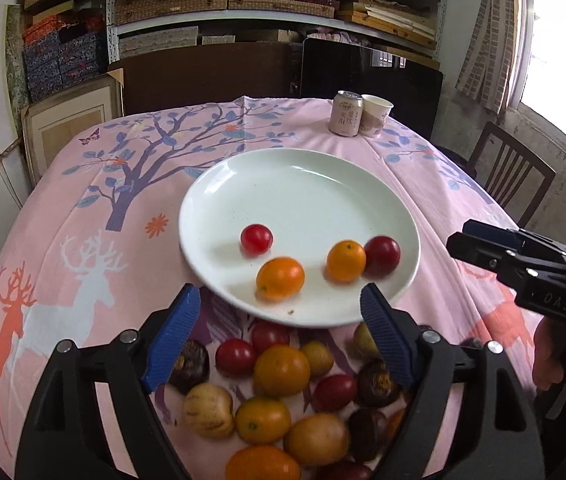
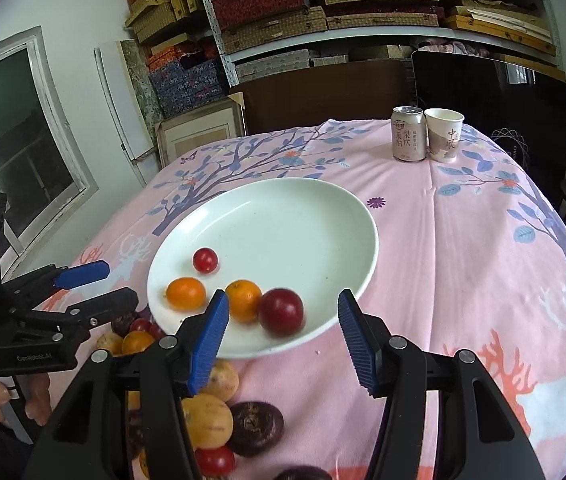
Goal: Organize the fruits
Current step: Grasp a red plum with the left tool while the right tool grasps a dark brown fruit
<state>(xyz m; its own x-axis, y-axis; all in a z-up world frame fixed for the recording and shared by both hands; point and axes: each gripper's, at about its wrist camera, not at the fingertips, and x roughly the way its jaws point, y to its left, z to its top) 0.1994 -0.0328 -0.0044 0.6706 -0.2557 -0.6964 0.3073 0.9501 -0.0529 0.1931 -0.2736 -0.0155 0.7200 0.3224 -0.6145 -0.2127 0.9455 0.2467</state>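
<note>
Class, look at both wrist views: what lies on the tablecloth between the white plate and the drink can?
Nothing: between the white plate and the drink can, both views show only bare tablecloth.

A white plate (image 1: 299, 184) sits mid-bench holding four fruits near its front rim — a small red tomato (image 1: 256, 239), two oranges (image 1: 280, 278) (image 1: 346, 261) and a dark red plum (image 1: 381, 256) touching the second orange. The remaining pile of fruit (image 1: 283, 392) — oranges, tomatoes, yellow and dark purple pieces — lies by the bench's near edge.

White plate (image 1: 299, 184), pink deer-and-tree tablecloth (image 1: 83, 248), blue-padded black tongs (image 1: 281, 304), orange and red fruits (image 1: 280, 278).
</note>
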